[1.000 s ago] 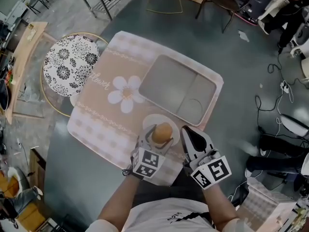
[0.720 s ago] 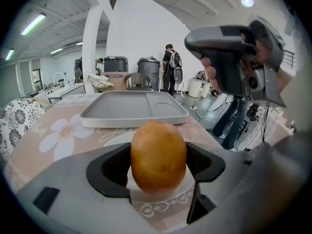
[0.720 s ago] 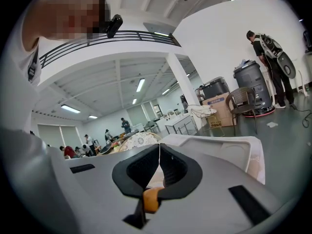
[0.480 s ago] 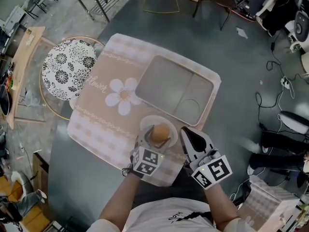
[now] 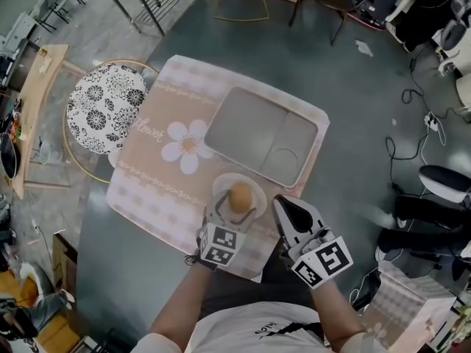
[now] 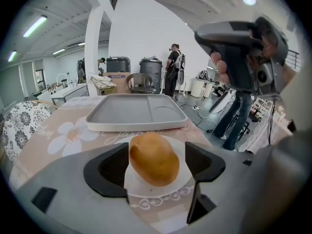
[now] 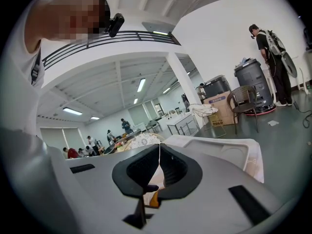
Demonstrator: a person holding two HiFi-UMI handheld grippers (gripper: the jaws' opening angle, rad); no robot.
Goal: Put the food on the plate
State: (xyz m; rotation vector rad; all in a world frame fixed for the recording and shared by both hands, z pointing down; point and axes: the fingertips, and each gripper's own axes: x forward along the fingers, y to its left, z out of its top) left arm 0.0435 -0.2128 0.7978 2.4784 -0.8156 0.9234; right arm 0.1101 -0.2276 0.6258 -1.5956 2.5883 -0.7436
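the food [image 6: 153, 159], a brown egg-shaped lump that could be a roll or a potato, sits on the small white plate [image 6: 181, 155] near my edge of the table [image 5: 147, 197], right between the jaws of the left tool [image 5: 234, 215]. those jaws stand apart: the left one is at or very near the food's side, and a strip of plate shows between the food and the right one, so i read it as not clamped. the food's long axis runs slightly askew, more along the jaws than across them. i judge the placing all but done; what counts next is drawing the left tool straight back toward me, since the food lies dead ahead of it and a sideways drift could nudge it off the plate. the right tool [image 5: 291, 215] hangs just beside the plate on my right, pitched up toward the ceiling, jaws together on nothing. the left is clearly the nearer one. beyond the plate lies a grey divided tray [image 5: 261, 134], and all the compartments i can see are bare.
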